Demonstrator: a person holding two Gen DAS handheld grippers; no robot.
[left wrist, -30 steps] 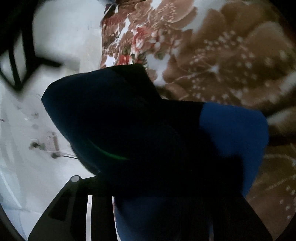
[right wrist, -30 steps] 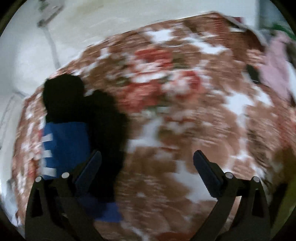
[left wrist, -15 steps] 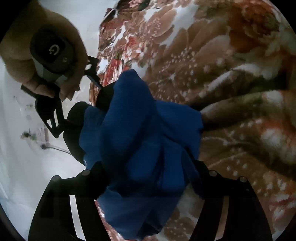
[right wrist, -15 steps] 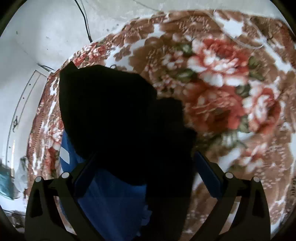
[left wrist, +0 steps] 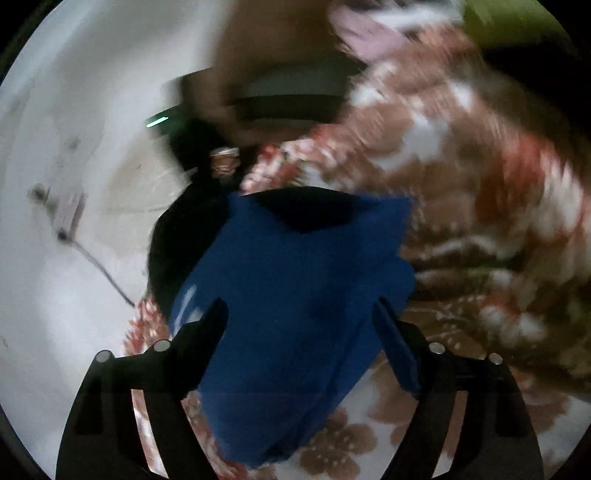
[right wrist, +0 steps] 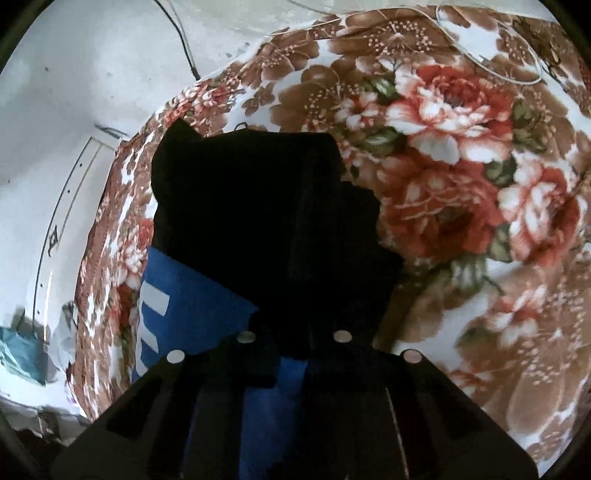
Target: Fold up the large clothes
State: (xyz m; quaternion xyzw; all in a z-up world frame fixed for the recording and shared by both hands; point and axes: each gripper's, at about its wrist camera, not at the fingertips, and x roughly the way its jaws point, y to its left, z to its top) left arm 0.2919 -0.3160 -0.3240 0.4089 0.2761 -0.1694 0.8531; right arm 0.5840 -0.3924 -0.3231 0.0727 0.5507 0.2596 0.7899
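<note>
A blue garment (left wrist: 295,277) with a black part (left wrist: 306,210) lies bunched on the floral blanket (left wrist: 480,229). My left gripper (left wrist: 301,317) hovers over the blue cloth; its jaws are opening and stand wide, the cloth showing between them, neither pad pressing on it. In the right wrist view the black part (right wrist: 258,203) covers the middle and the blue part with white stripes (right wrist: 192,295) lies at lower left. My right gripper (right wrist: 291,336) is shut on the garment, its fingertips hidden under the black cloth. A blurred hand (left wrist: 236,74) shows at the top of the left view.
The blanket (right wrist: 461,184) stretches far to the right. A white wall with a dark cable (left wrist: 99,266) runs along the left. A pink cloth (left wrist: 365,33) and something green (left wrist: 509,18) sit far off. A thin white cord loop (right wrist: 498,55) lies on the blanket.
My left gripper let go of the blue cloth, spread its jaws and rose. My right gripper swept over to the garment and went from wide open to shut on it.
</note>
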